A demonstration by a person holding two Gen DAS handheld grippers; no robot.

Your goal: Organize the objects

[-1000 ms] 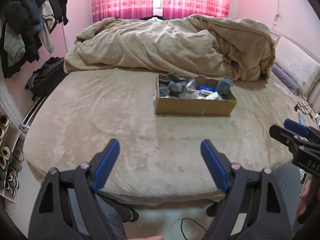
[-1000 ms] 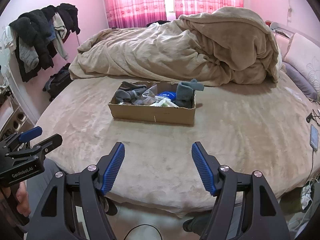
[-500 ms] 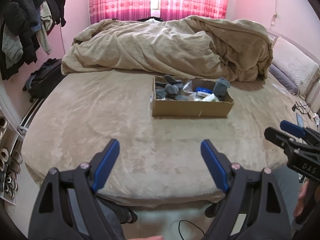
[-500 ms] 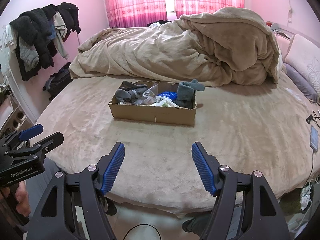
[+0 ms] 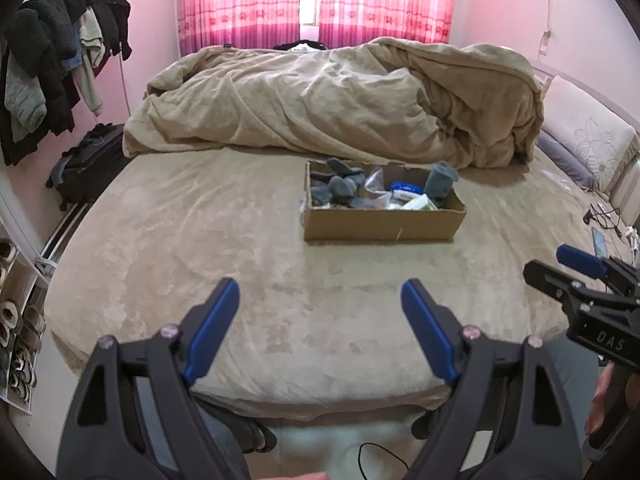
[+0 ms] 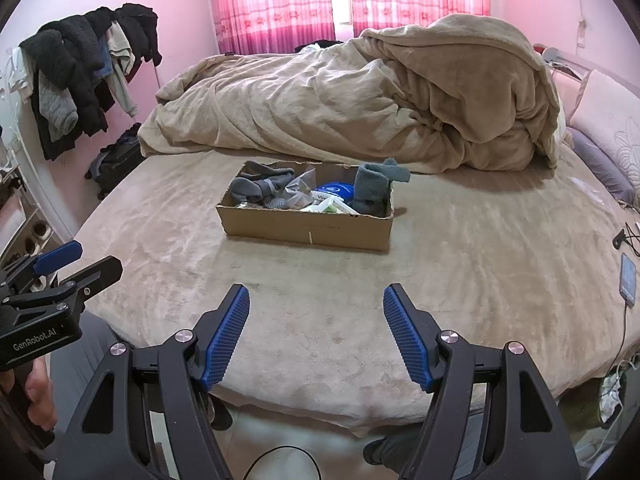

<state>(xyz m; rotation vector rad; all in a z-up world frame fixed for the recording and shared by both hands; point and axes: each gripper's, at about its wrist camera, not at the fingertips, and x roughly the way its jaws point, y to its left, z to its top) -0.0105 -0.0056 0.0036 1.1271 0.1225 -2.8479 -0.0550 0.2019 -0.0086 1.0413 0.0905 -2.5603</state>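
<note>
A shallow cardboard box [image 5: 384, 224] [image 6: 304, 228] sits on the tan bed, in front of the heaped duvet. It holds several grey socks [image 5: 338, 188] [image 6: 258, 188], an upright grey sock [image 5: 440, 184] [image 6: 372, 194], clear plastic bags [image 6: 298, 188], a blue item [image 5: 406, 188] [image 6: 334, 191] and white packets [image 6: 330, 206]. My left gripper [image 5: 320, 300] is open and empty, held over the bed's near edge. My right gripper [image 6: 316, 300] is open and empty too, also well short of the box. Each gripper shows at the side of the other's view.
A bunched tan duvet [image 5: 340, 96] [image 6: 360, 104] lies behind the box. Pillows [image 5: 588, 148] lie at the right. A phone and cables [image 6: 628, 276] lie near the bed's right edge. Hanging clothes [image 5: 48, 76], a dark suitcase [image 5: 88, 168] and shoes [image 5: 16, 336] are at the left.
The left view has pulled back a little and tilted, so the box sits slightly farther and more central. The right gripper has hardly moved. Both stay open.
</note>
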